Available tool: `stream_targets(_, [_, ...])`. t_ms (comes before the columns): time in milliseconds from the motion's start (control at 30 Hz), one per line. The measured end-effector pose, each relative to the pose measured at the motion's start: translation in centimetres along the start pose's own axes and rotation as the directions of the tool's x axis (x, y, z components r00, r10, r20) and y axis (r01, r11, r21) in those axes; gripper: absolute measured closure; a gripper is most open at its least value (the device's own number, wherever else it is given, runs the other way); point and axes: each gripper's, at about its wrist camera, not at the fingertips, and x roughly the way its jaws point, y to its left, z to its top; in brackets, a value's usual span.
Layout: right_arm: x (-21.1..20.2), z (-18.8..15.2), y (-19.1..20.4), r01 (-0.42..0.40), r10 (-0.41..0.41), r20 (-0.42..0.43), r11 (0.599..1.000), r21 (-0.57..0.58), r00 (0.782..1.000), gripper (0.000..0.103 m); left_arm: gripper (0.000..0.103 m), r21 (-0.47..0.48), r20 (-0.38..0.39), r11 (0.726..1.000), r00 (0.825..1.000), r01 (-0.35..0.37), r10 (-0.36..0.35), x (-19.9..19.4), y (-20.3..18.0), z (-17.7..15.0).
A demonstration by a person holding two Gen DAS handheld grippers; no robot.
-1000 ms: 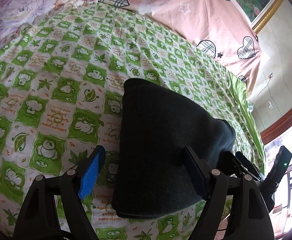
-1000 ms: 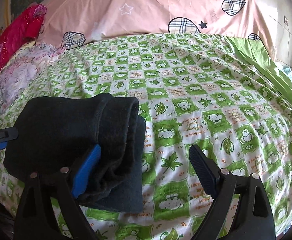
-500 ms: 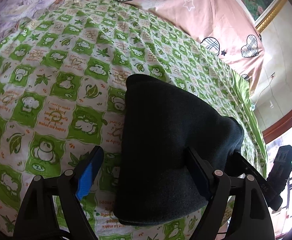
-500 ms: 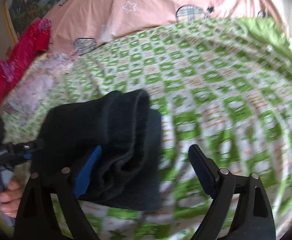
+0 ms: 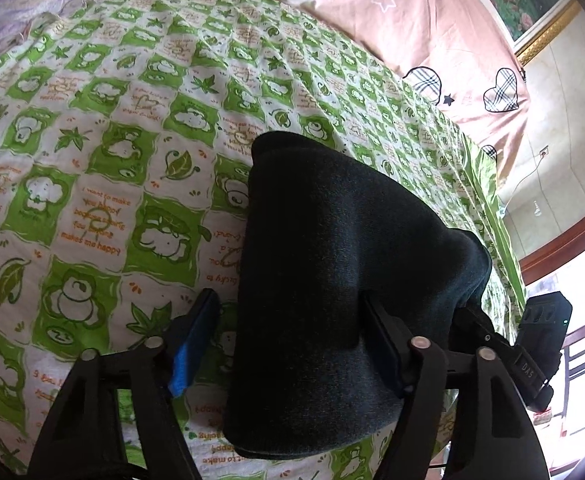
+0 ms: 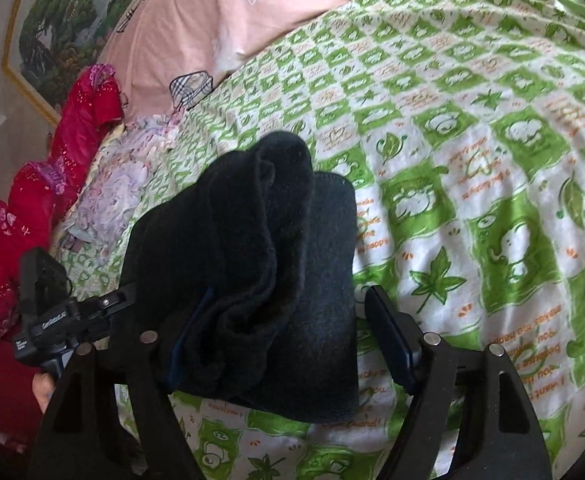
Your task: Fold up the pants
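Left wrist view: the left gripper point(image 5: 288, 344) stands spread wide, the folded black pants point(image 5: 332, 280) lying between its fingers on the green-and-white bedsheet point(image 5: 92, 160). Orange print on the sheet reads "I want to make you happy". The other tool at far right carries the letters "DAS". From the right wrist, the right gripper point(image 6: 288, 344) is also spread, its blue left pad tucked against the pants' point(image 6: 260, 272) thick rolled edge, the right finger clear of the cloth. Broad open sheet point(image 6: 472, 160) spreads right of the bundle; a pink heart-print quilt point(image 6: 220, 32) and red bedding point(image 6: 32, 208) border the far and left sides.
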Motion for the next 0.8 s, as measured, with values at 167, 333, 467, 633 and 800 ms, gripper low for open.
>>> stream_targets(167, [-0.1,0.0,0.2,-0.027,0.027,-0.002,1.0,0.001,1.0,0.042,0.051,0.019,-0.003,1.0,1.0,-0.006,0.006,-0.1,-1.1,0.1])
stream_targets(333, [-0.6,0.0,1.4,-0.006,0.006,0.019,1.0,-0.027,1.0,0.048,0.06,0.056,0.02,0.998,1.0,-0.005,0.004,-1.2,-2.0,-0.1])
stream_targets(467, [-0.9,0.3,2.1,-0.019,0.02,0.029,0.999,-0.033,0.999,0.051,0.063,0.066,0.046,0.997,0.998,0.036,-0.04,-2.6,-2.4,-0.1])
stream_targets(633, [-1.5,0.7,3.9,-0.035,0.039,0.046,0.996,-0.076,0.998,0.053,0.065,0.084,0.08,0.995,0.995,0.059,-0.066,-4.4,-3.0,-0.4])
stream_targets(800, [-0.9,1.5,6.4,-0.07,0.077,0.042,0.989,-0.131,0.996,0.053,0.066,0.103,0.139,0.994,0.989,0.035,-0.049,-6.7,-3.2,-0.1])
